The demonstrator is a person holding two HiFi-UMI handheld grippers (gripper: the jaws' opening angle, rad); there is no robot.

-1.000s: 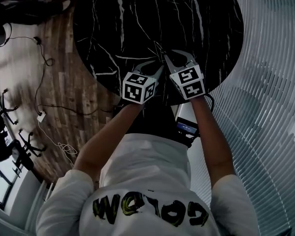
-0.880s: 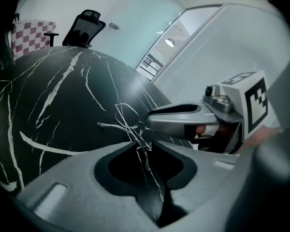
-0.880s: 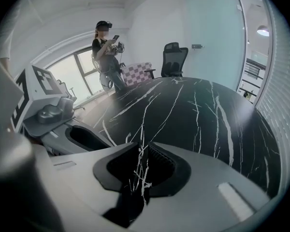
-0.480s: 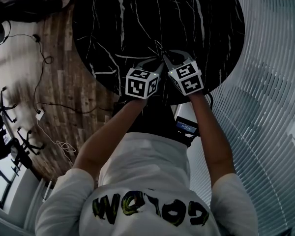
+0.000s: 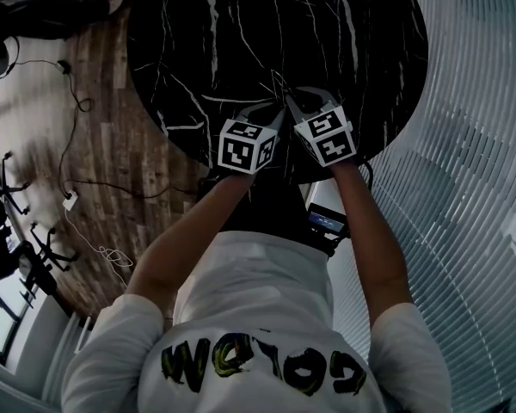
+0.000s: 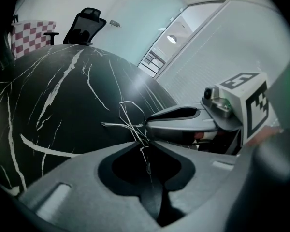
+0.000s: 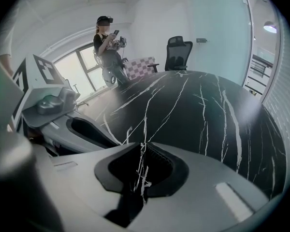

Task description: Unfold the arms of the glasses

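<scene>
The thin wire-framed glasses [image 5: 279, 84] lie on the black marble table [image 5: 241, 33] near its front edge. In the left gripper view the glasses [image 6: 128, 124] show as fine wire loops, and one strand runs back between my left gripper's [image 6: 145, 146] jaw tips. Those jaws are closing and pinch the wire. My right gripper [image 7: 142, 146] is also closing, with a strand of the glasses [image 7: 141, 170] caught between its tips. In the head view the left gripper [image 5: 273, 114] and the right gripper [image 5: 294, 100] meet tip to tip at the glasses.
A person [image 7: 108, 47] stands beyond the table by a window. An office chair [image 7: 179, 52] and a checkered seat [image 6: 34, 35] stand at the far side. Cables [image 5: 77, 200] trail over the wooden floor at left. A ribbed white wall [image 5: 473, 188] runs along the right.
Both grippers have crept a little closer together at the glasses. Their place over the table's front edge is otherwise the same.
</scene>
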